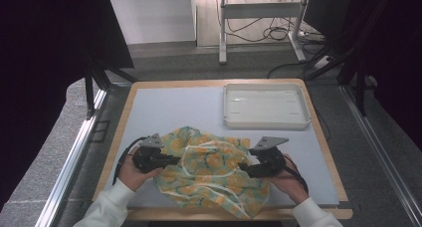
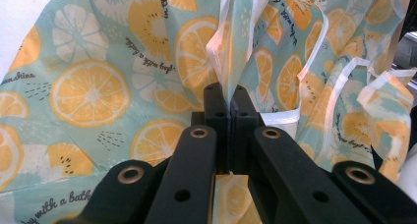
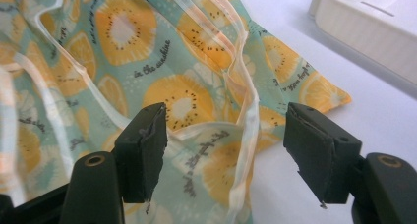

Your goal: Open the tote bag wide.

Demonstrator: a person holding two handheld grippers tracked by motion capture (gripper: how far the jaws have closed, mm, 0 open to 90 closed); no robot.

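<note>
Pale grey worktop (image 1: pixel 164 107) carries a crumpled teal orange-print cloth (image 1: pixel 209 172) near the front edge. Left gripper (image 2: pixel 227 94) is clamped on a fold; its pull risks slipping. Right gripper (image 3: pixel 223 153) stands apart over the white-piped hem (image 3: pixel 246 135) and may snag piping alone.

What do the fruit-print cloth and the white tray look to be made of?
The cloth: thin woven fabric, matt, likely cotton or a blend; it creases softly and folds up where the left gripper pinches it. Its white edging looks like sewn tape. The tray: probably moulded plastic, smooth with a slight sheen and rounded rim.
</note>
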